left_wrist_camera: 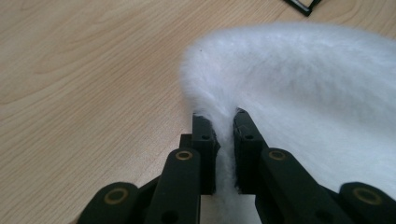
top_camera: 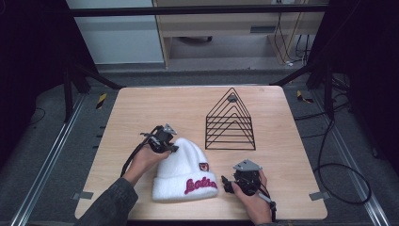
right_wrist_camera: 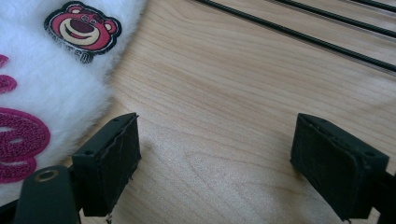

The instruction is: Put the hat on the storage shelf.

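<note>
Both forearms in at the bottom edge of the high view, left one in a dark grey sleeve (top_camera: 110,202). White fluffy beanie (top_camera: 184,170) flat on the wooden table (top_camera: 141,108), near the front edge, red lettering on the cuff plus a small bear patch (top_camera: 203,166). Left gripper (top_camera: 168,147) right at the crown end of the hat, touching the fluff. Right gripper (top_camera: 229,184) down on the table just beside the cuff, bear-patch side. Black wire rack (top_camera: 230,121), triangle shaped, standing further back, apart from the hat.

Left gripper view: jaws pinched tight on a fold of the white fluff at the beanie (left_wrist_camera: 299,93) edge, barely a sliver of fabric between the pads, no real gap. Bare wood (left_wrist_camera: 84,79) off to the left, corner of the black rack (left_wrist_camera: 302,5) peeking in up top.

Right gripper view: jaws spread wide, nothing but bare wood (right_wrist_camera: 215,140) between them, holding nothing. Left pad (right_wrist_camera: 109,161) just beside the hat's fuzzy edge, can't tell if actually touching. Bear patch (right_wrist_camera: 83,29) and bits of the red lettering (right_wrist_camera: 18,135) visible on the beanie (right_wrist_camera: 60,88) at the left, rack wires (right_wrist_camera: 299,32) running across the top.
</note>
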`<state>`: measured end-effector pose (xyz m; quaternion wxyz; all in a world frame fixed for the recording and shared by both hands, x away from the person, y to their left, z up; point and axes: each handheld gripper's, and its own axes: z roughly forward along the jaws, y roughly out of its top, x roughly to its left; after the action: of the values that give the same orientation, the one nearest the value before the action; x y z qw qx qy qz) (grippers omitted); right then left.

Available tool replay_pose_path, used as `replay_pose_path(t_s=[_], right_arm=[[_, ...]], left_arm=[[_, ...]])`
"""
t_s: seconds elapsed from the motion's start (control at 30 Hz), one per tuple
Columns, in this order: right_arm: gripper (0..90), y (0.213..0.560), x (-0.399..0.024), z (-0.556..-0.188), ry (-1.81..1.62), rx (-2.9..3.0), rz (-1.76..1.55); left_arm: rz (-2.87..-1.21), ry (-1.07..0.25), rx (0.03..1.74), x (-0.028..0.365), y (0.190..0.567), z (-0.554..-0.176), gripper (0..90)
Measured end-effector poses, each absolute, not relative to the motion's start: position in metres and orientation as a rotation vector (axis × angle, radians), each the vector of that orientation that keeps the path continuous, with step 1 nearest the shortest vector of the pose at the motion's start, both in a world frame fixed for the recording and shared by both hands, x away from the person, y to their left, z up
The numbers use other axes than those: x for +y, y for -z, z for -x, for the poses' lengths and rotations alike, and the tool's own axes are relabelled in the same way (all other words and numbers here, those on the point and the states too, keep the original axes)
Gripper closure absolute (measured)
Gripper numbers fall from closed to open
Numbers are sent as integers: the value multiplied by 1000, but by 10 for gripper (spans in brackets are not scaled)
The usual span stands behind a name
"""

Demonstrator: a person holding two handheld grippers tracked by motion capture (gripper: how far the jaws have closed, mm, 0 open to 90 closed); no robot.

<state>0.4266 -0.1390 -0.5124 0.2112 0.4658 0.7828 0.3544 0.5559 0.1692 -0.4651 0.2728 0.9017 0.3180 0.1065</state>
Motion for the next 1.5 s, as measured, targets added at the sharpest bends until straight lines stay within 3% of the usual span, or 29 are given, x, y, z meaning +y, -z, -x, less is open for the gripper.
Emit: replay_pose_path(t_s=[0.97, 1.5], right_arm=[[187, 508, -139, -417, -994, 2174, -1234], [210, 422, -140, -398, -1178, 2070, -1053]], left_arm=[[-2229, -576, 464, 160, 336, -453, 842], [-2121, -722, 431, 165, 254, -458, 841]])
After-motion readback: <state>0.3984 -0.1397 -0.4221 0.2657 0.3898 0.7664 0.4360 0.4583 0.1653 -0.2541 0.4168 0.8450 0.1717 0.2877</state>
